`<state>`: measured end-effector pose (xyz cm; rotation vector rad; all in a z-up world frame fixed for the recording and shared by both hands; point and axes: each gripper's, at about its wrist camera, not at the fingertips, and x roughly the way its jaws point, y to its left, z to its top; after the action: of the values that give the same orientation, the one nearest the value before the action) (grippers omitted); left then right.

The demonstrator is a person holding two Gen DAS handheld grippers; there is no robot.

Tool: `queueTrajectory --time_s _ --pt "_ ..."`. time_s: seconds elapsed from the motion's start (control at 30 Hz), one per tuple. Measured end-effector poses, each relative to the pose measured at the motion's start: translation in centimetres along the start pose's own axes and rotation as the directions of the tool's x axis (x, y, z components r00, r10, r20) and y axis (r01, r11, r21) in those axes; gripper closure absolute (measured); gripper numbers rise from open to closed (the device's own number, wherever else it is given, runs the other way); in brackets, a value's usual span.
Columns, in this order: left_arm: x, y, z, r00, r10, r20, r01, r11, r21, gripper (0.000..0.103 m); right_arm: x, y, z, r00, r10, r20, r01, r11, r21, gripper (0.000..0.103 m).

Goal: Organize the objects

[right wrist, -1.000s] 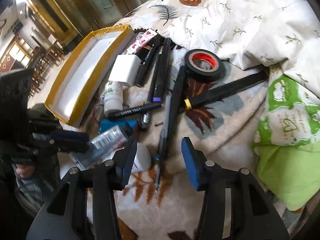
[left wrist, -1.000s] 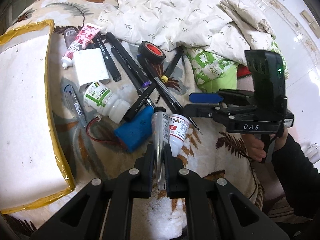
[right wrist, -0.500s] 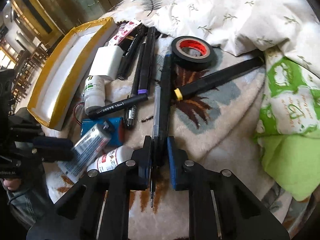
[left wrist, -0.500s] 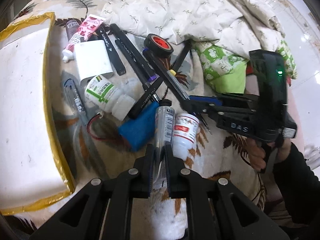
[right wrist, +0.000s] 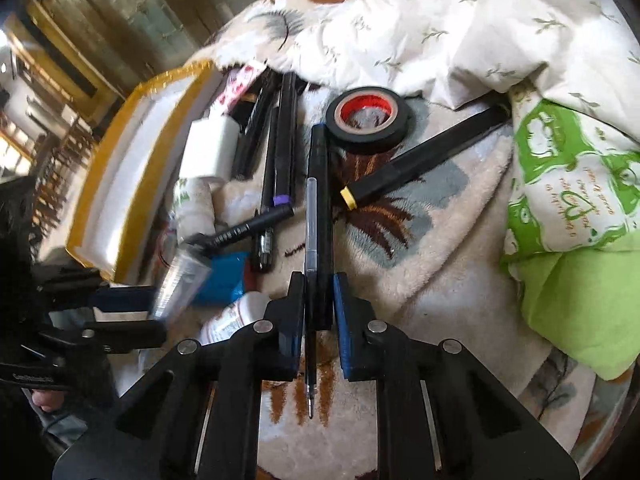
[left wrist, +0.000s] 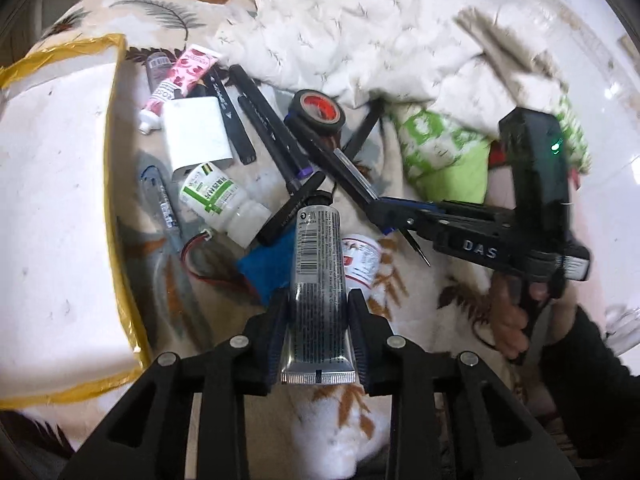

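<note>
My left gripper (left wrist: 318, 300) has a silver tube (left wrist: 318, 256) between its jaws. The jaws are opening, and the tube lies flat-face up with its edges still touching both pads. It shows blurred and tilted in the right wrist view (right wrist: 182, 276). My right gripper (right wrist: 318, 280) is shut on a black marker (right wrist: 322, 208) and a clear pen (right wrist: 310, 220) side by side, with the pen tip poking out behind the jaws. From the left wrist view the right gripper (left wrist: 384, 208) sits over the pile of markers. A white tray with a yellow rim (left wrist: 116, 200) lies to the left.
On the patterned blanket lie a black tape roll (right wrist: 368, 118), a white charger (left wrist: 198, 132), a green-label bottle (left wrist: 218, 200), a pink tube (left wrist: 180, 76), a blue battery pack (left wrist: 268, 260), a red-label bottle (left wrist: 360, 256) and several markers. A quilt (left wrist: 360, 32) and a green pillow (right wrist: 572, 184) crowd the far side.
The left jaws spread and the silver tube turned from edge-on to flat between them. The right gripper went from open to shut on the black marker and pen.
</note>
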<state>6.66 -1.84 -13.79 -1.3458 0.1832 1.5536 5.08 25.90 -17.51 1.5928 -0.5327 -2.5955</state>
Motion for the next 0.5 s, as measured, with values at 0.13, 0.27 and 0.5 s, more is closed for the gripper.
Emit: queueTrajectory --time_s 0.13,0.27,0.5 --pt "0.2 0.3 -0.3 1.000 0.008 -0.010 -0.008 1.000 0.000 0.073 -0.8 0.0 0.4 0.999 0.014 0.031 -0.015 1.000 0.025 0.090" --pt "1.0 -0.3 -0.5 0.999 0.031 -0.025 -0.031 0.999 0.016 0.073 -1.4 0.4 1.0 0.998 0.000 0.063 -0.002 0.999 0.035 0.090" --pt "0.1 0.6 -0.6 1.000 0.017 -0.003 -0.017 1.000 -0.012 0.073 -3.5 0.6 1.9 0.989 -0.002 0.146 -0.009 0.997 0.077 0.090"
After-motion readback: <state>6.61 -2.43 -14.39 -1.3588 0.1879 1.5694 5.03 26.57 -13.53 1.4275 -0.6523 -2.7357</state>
